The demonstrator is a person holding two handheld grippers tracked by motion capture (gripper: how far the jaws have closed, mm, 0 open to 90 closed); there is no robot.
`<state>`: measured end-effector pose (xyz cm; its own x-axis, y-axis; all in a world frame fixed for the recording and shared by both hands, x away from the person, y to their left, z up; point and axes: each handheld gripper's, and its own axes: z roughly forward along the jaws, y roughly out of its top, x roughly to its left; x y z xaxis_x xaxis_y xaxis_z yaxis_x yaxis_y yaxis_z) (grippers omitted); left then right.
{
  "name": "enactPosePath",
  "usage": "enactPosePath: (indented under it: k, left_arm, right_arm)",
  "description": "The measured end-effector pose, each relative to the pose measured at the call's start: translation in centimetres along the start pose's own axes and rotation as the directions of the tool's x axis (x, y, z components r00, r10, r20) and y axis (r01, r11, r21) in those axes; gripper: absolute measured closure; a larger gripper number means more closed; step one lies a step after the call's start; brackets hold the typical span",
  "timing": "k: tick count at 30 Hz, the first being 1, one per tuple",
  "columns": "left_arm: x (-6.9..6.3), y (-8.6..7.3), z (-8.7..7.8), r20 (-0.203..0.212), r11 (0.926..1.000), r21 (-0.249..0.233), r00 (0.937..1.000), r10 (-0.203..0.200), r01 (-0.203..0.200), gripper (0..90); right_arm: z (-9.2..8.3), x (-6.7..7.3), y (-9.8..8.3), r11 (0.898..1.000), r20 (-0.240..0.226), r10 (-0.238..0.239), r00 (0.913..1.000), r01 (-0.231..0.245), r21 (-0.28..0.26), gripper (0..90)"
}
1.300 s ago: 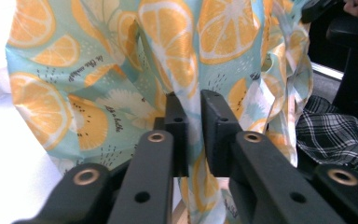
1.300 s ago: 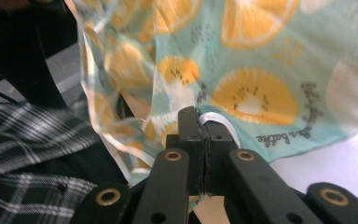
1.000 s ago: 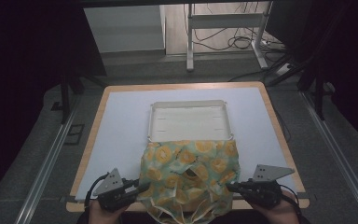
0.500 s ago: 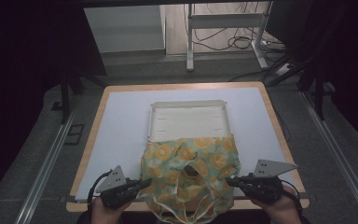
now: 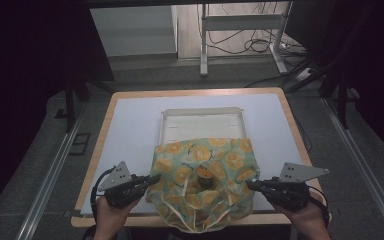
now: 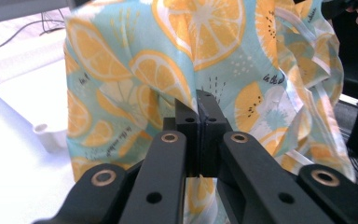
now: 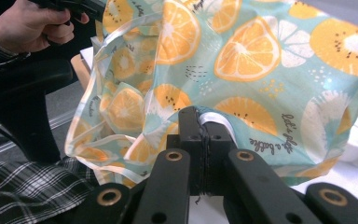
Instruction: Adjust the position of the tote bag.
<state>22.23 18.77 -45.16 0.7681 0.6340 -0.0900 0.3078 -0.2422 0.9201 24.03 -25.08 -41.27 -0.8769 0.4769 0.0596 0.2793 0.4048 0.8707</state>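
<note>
Over the counter's (image 5: 130,120) near edge, both tools, left (image 5: 152,181) and right (image 5: 250,185), pinch the orange-slice-printed teal fabric bag (image 5: 205,175), the left having just clamped.

Orange-slice print bag (image 5: 202,182): thin cloth, matt, crumpled, with glossy white ribbon trim (image 7: 214,119). Behind bag, tray (image 5: 202,120): smooth off-white plastic. Table (image 5: 130,130) under bag: matt white top, wood edge. 2 black matt jaws with brass-look rivets (image 6: 169,137).
</note>
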Motion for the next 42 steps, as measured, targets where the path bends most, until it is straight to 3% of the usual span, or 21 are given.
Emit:
enactPosePath:
  k: [18, 22, 33, 35, 38, 42]
  left_arm:
    - [1.3, 2.5, 0.4, -0.008, 0.9993, -0.034, 0.9999, 0.013, -0.013, 89.4]
    - [1.8, 2.9, 0.6, -0.009, 0.9989, -0.047, 1.0000, -0.001, 0.001, 89.3]
    - [3.5, 3.5, 2.6, -0.046, 1.0000, 0.002, 0.9989, -0.002, 0.002, 88.8]
    - [4.2, 3.3, 3.5, -0.056, 0.9994, 0.033, 0.9984, -0.011, 0.013, 88.5]
    - [4.9, 2.7, 4.3, -0.050, 0.9983, 0.043, 0.9980, -0.039, 0.041, 86.0]
    - [5.1, 2.0, 4.2, -0.030, 0.9972, 0.028, 0.9972, -0.069, 0.069, 78.1]
  right_arm:
    - [-0.2, -0.6, 2.1, 0.999, 0.022, -0.028, 0.9994, 0.029, -0.036, 88.4]
    - [-0.3, -1.0, 2.5, 0.998, 0.032, -0.029, 0.9991, 0.030, -0.048, 88.4]
    - [0.5, -2.4, 3.3, 0.998, 0.044, -0.013, 0.9989, 0.015, -0.061, 88.5]
    - [0.8, -2.7, 3.4, 0.998, 0.044, -0.009, 0.9990, 0.012, -0.062, 88.5]
    - [1.1, -3.0, 3.4, 0.998, 0.043, -0.001, 0.9991, 0.003, -0.064, 88.5]
    - [1.2, -3.3, 3.4, 0.998, 0.043, 0.012, 0.9990, -0.009, -0.066, 88.7]
